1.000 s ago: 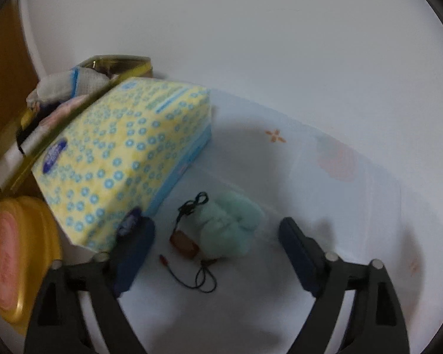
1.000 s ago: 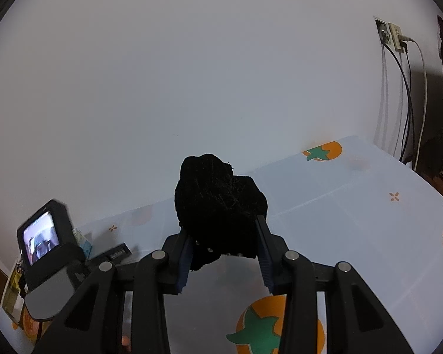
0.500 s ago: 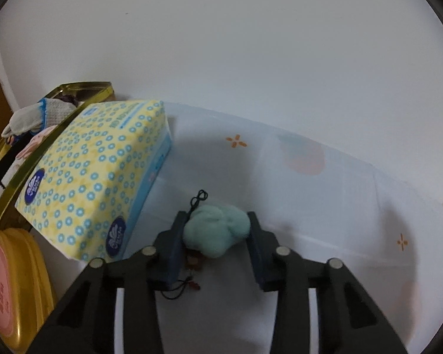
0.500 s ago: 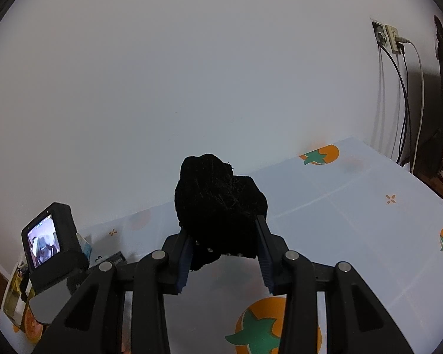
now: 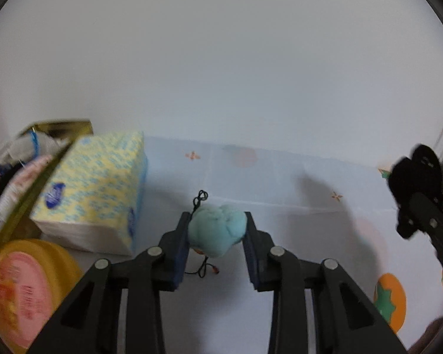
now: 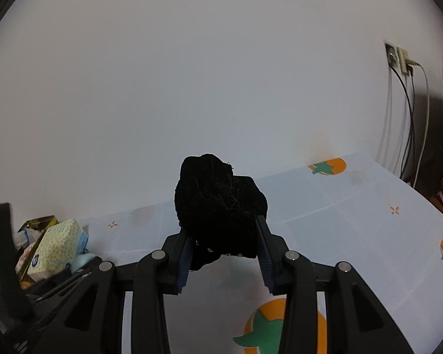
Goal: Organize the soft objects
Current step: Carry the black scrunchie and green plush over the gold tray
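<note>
A pale green plush lump point(image 5: 218, 229), rounded and lobed with no clear long axis, sits pinched between the blue pads of the left tool point(image 5: 217, 237), whose fingers are drawn in snug against its sides. A thin black cord point(image 5: 198, 200) loops up from its top and trails below to a small red end just above the surface point(image 5: 295, 188), a white cloth printed with orange fruit and small orange crosses. To the left, a yellow tissue pack point(image 5: 94, 188) dotted with blue rings lies on that cloth, beside a gold-rimmed box point(image 5: 53, 126) stuffed with fabric and a round yellow lid with a pink label point(image 5: 23, 292). The right tool point(image 6: 223, 253) is clamped on a black fuzzy bundle point(image 6: 218, 206), a coarse-fibred mass bulging upward and forward past the fingertips, held above the cloth before a bare white wall. A wall socket with dangling cables point(image 6: 398, 59) shows at far right.
</note>
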The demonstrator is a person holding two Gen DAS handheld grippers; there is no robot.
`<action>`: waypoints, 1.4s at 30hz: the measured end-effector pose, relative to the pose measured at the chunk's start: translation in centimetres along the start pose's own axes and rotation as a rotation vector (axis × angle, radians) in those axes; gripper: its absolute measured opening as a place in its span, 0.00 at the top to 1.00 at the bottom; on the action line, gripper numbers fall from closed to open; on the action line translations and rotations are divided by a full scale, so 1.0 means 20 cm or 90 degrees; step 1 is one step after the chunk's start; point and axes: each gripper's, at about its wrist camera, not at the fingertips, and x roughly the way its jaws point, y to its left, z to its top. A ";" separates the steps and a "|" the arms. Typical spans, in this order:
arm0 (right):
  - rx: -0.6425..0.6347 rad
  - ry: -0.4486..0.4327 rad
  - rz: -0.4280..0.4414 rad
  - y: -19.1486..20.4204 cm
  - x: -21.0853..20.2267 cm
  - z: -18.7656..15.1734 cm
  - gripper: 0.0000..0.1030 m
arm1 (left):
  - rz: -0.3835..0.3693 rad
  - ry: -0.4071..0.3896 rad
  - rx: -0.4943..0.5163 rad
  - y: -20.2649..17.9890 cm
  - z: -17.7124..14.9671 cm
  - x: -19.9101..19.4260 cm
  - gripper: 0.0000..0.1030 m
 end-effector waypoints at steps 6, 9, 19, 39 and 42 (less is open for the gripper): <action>-0.008 -0.016 -0.003 0.03 -0.02 -0.03 0.60 | 0.000 -0.039 0.040 -0.03 -0.06 -0.14 0.69; 0.001 -0.022 -0.009 0.04 -0.02 -0.04 0.60 | 0.000 -0.044 0.057 -0.04 -0.05 -0.15 0.69; 0.021 -0.027 -0.024 0.05 -0.11 -0.10 0.60 | -0.013 -0.051 0.061 -0.01 -0.06 -0.12 0.69; -0.008 -0.055 -0.049 0.17 -0.32 -0.24 0.59 | -0.056 -0.068 0.100 0.12 -0.12 -0.19 0.69; -0.020 -0.069 -0.053 0.20 -0.37 -0.26 0.59 | -0.059 -0.077 0.113 0.15 -0.12 -0.23 0.69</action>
